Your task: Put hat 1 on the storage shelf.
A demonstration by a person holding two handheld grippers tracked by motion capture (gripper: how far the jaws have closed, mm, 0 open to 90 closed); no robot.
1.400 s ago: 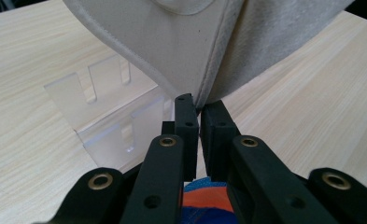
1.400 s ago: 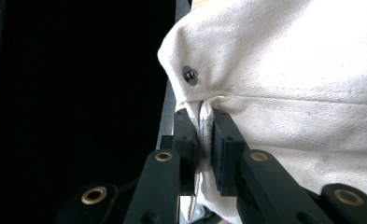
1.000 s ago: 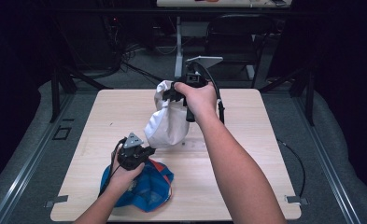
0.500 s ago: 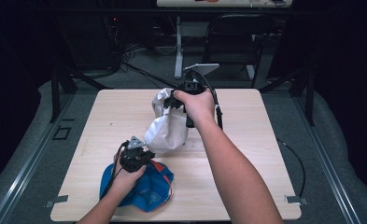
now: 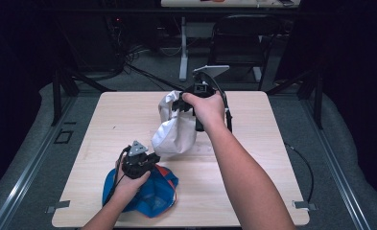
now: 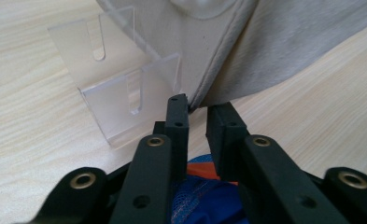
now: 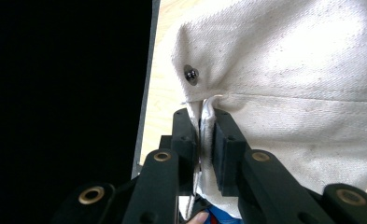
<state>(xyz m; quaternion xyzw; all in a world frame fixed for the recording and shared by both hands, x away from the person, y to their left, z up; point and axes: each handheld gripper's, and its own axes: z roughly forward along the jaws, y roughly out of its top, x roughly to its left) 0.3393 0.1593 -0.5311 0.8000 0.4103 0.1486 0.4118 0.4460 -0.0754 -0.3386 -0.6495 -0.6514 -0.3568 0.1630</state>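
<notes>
My right gripper (image 7: 205,122) is clamped on a fold of the white cloth bag (image 5: 175,134), lifted above the table (image 5: 104,120). My left gripper (image 6: 197,109), jaws just parted, holds nothing; its view reveals a clear acrylic stand (image 6: 120,93) beside the bag. Blue cloth (image 5: 150,194) lies beneath.

The left gripper (image 6: 197,109) has just been opening; its two black jaws stand a little apart, empty, their tips at the hem of a cream canvas bag (image 6: 246,51). A clear acrylic bracket (image 6: 120,88) stands on the pale wooden table (image 6: 27,112) beside them. Blue-and-orange mesh fabric (image 6: 202,198) lies beneath.
</notes>
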